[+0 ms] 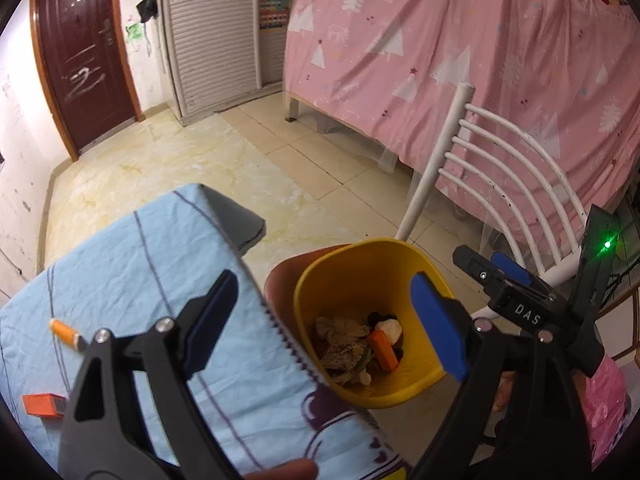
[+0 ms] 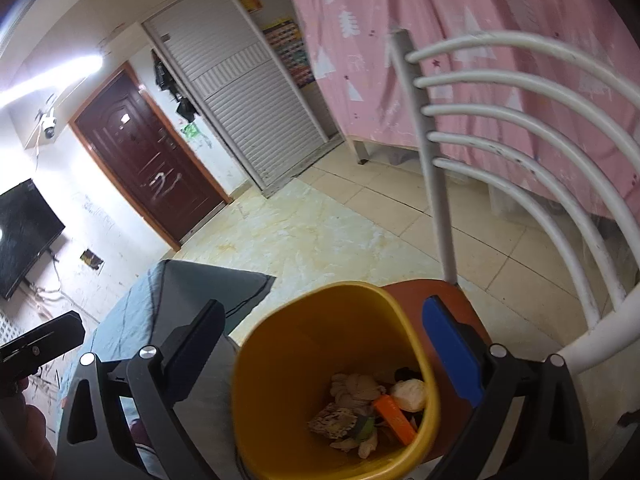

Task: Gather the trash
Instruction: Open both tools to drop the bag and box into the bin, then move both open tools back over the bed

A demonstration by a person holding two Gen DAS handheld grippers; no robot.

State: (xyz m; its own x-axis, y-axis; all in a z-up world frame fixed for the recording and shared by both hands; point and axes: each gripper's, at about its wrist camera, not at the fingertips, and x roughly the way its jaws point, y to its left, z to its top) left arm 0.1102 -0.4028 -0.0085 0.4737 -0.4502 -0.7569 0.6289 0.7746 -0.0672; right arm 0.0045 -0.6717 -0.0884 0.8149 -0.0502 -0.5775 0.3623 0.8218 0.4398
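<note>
A yellow trash bin (image 1: 336, 276) stands on the brown seat of a white chair (image 1: 496, 160). It holds crumpled paper, peels and an orange box (image 1: 383, 350). My left gripper (image 1: 324, 320) is open and empty, over the table edge and the bin. On the blue tablecloth (image 1: 120, 272) lie an orange lighter (image 1: 66, 333) and a small orange box (image 1: 42, 405). My right gripper (image 2: 324, 356) is open and empty, right above the bin (image 2: 288, 344); it also shows in the left wrist view (image 1: 496, 272). The orange box in the bin (image 2: 394, 418) lies by a white wad.
A pink sheet (image 1: 460, 40) hangs over a bed frame behind the chair (image 2: 520, 120). A dark red door (image 1: 84, 52) and a white slatted wardrobe (image 1: 212, 32) stand at the far wall. A pink plastic bag (image 1: 608, 400) is at the right. A TV (image 2: 24, 236) hangs at left.
</note>
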